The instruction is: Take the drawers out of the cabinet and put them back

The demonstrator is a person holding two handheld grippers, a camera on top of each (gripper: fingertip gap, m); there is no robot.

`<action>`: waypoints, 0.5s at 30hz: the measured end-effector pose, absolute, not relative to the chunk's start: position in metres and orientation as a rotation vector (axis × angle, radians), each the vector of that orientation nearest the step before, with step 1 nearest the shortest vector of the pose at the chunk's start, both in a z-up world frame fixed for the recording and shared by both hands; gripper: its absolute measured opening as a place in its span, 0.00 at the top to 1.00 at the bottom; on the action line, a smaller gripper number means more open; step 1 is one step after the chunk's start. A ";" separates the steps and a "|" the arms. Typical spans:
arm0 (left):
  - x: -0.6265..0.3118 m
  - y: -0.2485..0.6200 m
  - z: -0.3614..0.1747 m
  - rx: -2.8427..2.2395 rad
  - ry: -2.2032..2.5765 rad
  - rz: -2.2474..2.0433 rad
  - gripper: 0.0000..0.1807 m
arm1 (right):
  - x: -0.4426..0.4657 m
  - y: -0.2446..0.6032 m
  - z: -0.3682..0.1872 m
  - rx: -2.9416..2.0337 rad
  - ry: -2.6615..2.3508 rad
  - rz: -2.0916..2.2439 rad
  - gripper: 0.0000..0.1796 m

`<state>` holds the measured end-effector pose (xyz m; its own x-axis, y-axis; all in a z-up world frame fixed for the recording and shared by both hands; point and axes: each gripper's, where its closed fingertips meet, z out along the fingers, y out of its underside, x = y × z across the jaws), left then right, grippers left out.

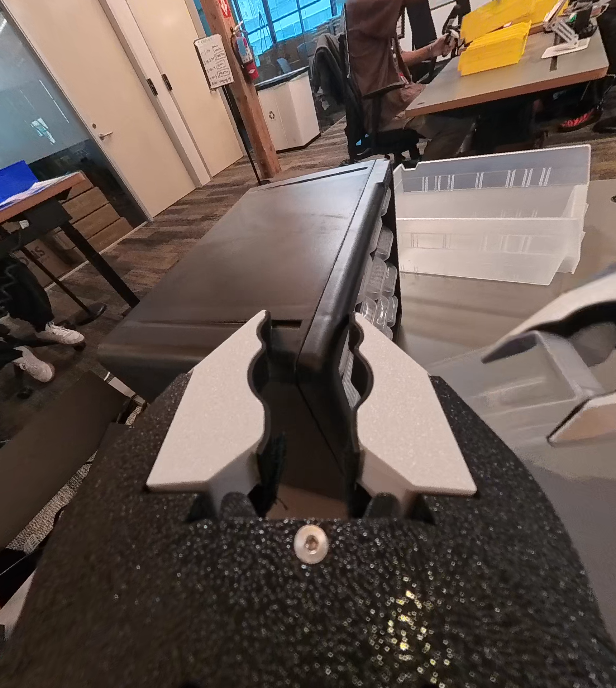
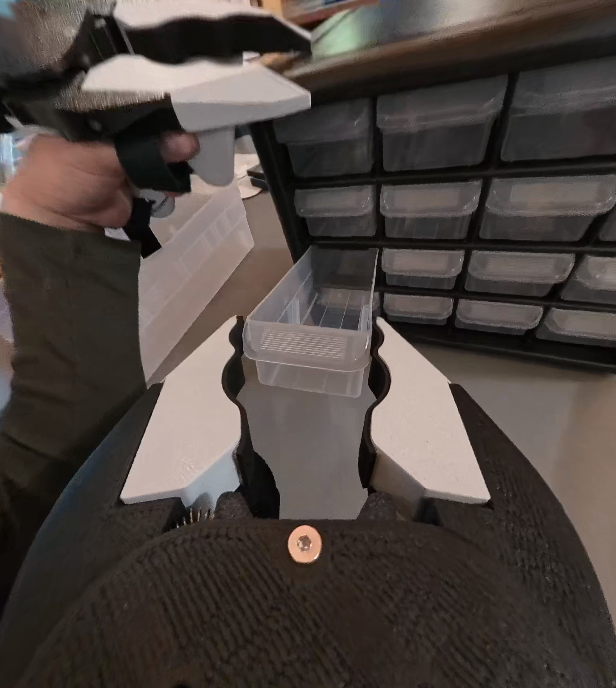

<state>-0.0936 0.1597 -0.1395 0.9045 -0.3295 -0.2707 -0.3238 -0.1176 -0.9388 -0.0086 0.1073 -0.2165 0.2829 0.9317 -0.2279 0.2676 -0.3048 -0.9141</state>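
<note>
Far left: a hand (image 2: 71,186) in a dark sleeve (image 2: 71,316) working the left gripper (image 1: 310,327), parked over the top left corner of the black cabinet (image 1: 261,242). Jaws spread, straddling the front rim of the top, not obviously clamping anything. Probably there to steady the box.

Next over: a stack of big clear drawers (image 1: 485,223), already out, lying on the table (image 2: 522,428) just beside the cabinet's left side.

Then the main event: one small clear drawer (image 2: 304,346), left column, third row down, sticking well out of its slot with the back end still inside. Looks empty. Right gripper (image 2: 306,324) on it, jaws pinching the two side walls just behind the front lip.

Right of that: rows of small drawers, all pushed home.

Best guess at the step: sliding this one drawer along its slot. No telling from a single still whether coming out or going back in. Either way, same recipe: keep it level and square to the slot, move straight along the rails, go easy on the squeeze since thin plastic like that likely flexes. If pulling, maybe a slight lift at the end to clear any stop.

In the way: big stack close on the left, left gripper overhead, neighbouring drawer front right next to the right-hand finger. Not much room for swinging sideways.
</note>
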 end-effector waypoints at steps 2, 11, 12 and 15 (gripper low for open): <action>-0.093 0.160 -0.139 -1.714 0.504 -0.006 0.78 | -0.011 0.114 -0.203 -1.757 -1.138 1.037 0.63; -0.092 0.160 -0.140 -1.710 0.507 -0.010 0.78 | -0.005 0.108 -0.180 -1.657 -1.219 1.003 0.63; -0.092 0.160 -0.140 -1.709 0.507 -0.010 0.78 | -0.002 0.104 -0.190 -1.667 -1.226 1.026 0.63; -0.092 0.160 -0.140 -1.709 0.508 -0.009 0.78 | 0.011 0.092 -0.226 -1.681 -1.266 1.070 0.63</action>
